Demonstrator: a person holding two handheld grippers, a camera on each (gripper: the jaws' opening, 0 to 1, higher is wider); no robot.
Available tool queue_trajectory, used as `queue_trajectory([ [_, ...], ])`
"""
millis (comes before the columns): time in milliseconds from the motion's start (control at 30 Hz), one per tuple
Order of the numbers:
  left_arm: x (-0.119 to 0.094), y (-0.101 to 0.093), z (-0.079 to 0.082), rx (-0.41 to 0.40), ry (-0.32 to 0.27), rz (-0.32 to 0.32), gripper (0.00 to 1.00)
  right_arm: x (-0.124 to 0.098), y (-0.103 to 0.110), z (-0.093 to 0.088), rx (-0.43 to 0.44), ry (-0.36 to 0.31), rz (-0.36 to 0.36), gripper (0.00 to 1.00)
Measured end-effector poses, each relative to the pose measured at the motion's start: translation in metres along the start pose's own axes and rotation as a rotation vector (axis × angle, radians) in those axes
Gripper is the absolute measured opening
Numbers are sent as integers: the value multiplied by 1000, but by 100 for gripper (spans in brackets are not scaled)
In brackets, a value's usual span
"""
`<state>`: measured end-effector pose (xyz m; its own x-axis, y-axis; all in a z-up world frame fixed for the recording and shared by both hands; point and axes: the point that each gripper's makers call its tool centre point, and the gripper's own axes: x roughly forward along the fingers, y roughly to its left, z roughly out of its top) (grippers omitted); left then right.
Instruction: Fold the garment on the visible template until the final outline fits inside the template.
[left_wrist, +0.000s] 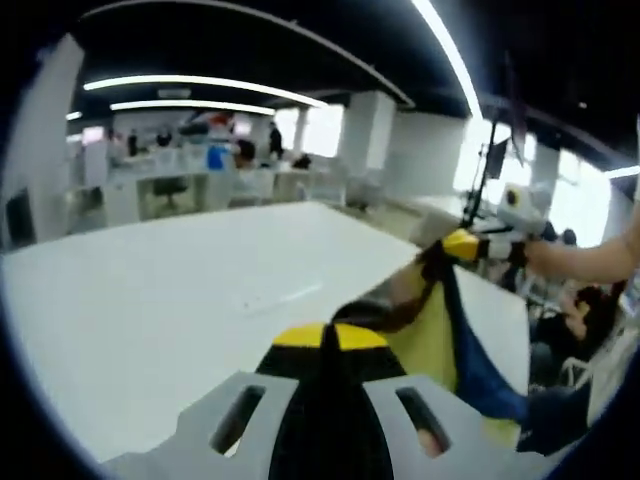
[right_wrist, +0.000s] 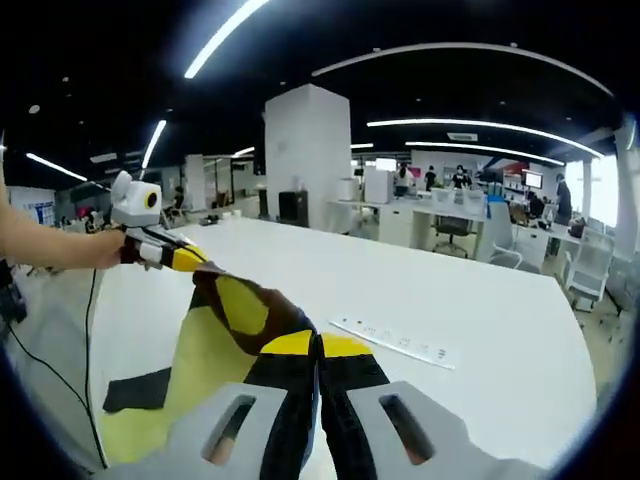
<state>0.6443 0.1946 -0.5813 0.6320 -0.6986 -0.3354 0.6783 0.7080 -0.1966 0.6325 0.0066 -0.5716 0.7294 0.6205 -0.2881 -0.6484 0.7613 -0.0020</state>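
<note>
My left gripper (left_wrist: 328, 338) has its yellow-tipped jaws pressed together, clamped on the garment (left_wrist: 430, 335). Cloth is yellow with dark brown and blue parts. It stretches from my left jaws up to the right gripper (left_wrist: 447, 246), which comes in from the right of the left gripper view, held by a bare forearm (left_wrist: 590, 258). The blue part hangs down on the right of that view, over the table's (left_wrist: 160, 300) far edge.

In the right gripper view my right gripper (right_wrist: 318, 343) is also closed, pinching the garment (right_wrist: 235, 310) between its yellow tips. The left gripper (right_wrist: 195, 262) comes in from the left, gripping the other end, a forearm (right_wrist: 50, 246) behind it. The cloth is held up taut between the two grippers, above the white table (right_wrist: 480, 310), with the yellow part sagging down toward the near left edge. A dark flap (right_wrist: 140, 390) of it lies low at the left, though I can't tell if it touches the top.

A power strip (right_wrist: 395, 343) lies flat on the table just beyond my right jaws. A cable (right_wrist: 88, 340) runs down off the left edge.

Office desks (right_wrist: 440, 215) and people (left_wrist: 243, 155) are in the background.
</note>
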Motion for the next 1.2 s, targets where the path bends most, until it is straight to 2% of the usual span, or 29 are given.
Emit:
queue_trajectory([
  [267, 42, 20, -28, 30, 67, 5, 0, 27, -22, -36, 33, 60, -16, 1],
  [433, 60, 41, -43, 1, 105, 33, 0, 40, -33, -50, 46, 80, -27, 1],
  [767, 93, 51, -60, 12, 189, 51, 0, 65, -56, -78, 100, 119, -37, 1],
  [867, 100, 56, -66, -16, 214, 63, 0, 71, -62, -85, 113, 130, -38, 1],
  [933, 107, 63, -76, -55, 261, 88, 0, 79, -65, -93, 123, 146, -34, 1],
  [1033, 114, 70, -86, -97, 299, 110, 0, 87, -69, -104, 125, 173, -30, 1],
  [1100, 118, 74, -94, -100, 332, 124, 0, 92, -70, -108, 133, 179, -28, 1],
  [1200, 122, 79, -99, -108, 345, 142, 0, 99, -72, -114, 126, 192, -24, 1],
])
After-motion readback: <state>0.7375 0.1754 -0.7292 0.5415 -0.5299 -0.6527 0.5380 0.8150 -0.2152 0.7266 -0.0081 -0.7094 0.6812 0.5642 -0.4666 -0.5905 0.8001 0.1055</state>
